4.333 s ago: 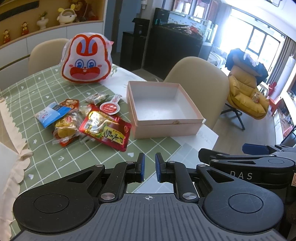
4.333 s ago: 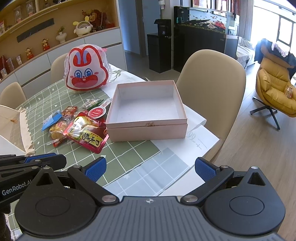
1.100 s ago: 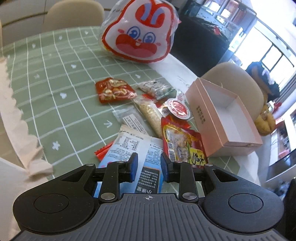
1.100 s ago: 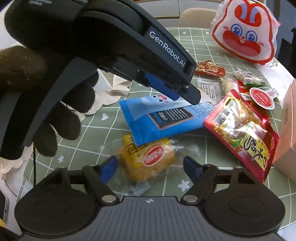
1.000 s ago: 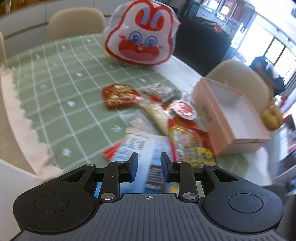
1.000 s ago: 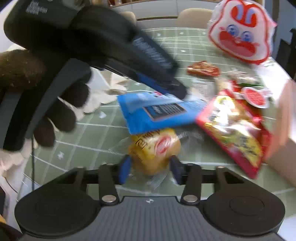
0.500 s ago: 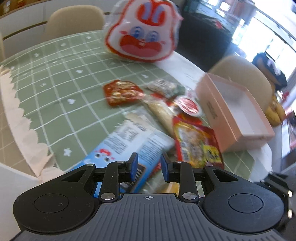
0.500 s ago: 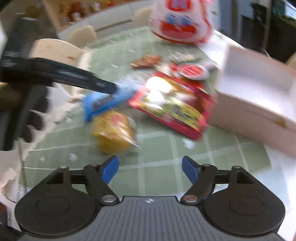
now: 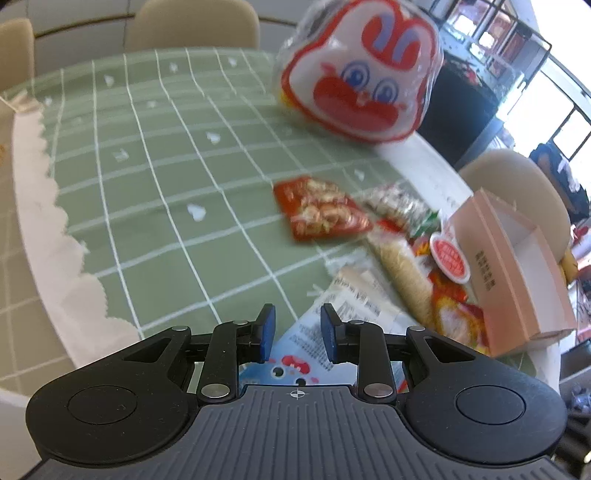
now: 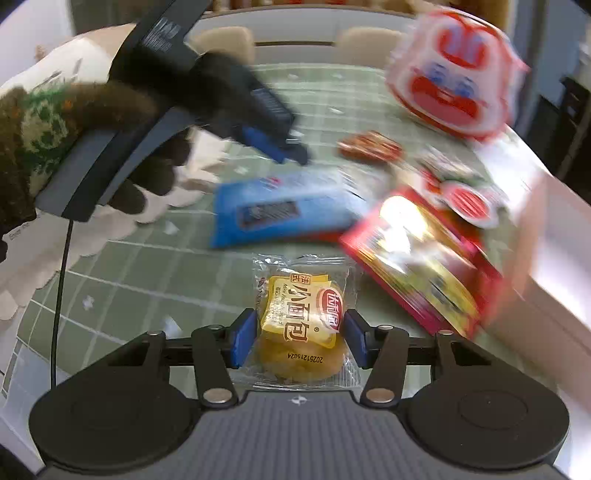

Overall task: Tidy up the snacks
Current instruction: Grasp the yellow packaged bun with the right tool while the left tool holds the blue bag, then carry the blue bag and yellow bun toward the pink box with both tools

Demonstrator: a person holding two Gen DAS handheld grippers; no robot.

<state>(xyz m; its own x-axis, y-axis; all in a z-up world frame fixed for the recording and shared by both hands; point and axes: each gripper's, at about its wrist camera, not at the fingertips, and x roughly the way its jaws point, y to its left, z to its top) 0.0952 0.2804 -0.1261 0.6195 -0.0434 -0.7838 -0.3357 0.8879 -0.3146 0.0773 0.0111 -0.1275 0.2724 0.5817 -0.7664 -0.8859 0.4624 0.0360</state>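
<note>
1. This is a home dining area: a round table (image 9: 424,155) under a green grid-patterned tablecloth (image 9: 147,184) with a scalloped white edge.
2. Beige upholstered chairs (image 9: 192,22) stand at the table's far side, and another (image 9: 517,177) at its right.
3. Behind the table stand a dark cabinet (image 9: 465,110) and bright windows (image 9: 569,125).

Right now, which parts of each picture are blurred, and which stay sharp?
Right wrist view: bread packet sharp, red snack bag and rabbit bag smeared, with glare. Left wrist view: milder blur on the snacks; pink box fairly clear.
</note>
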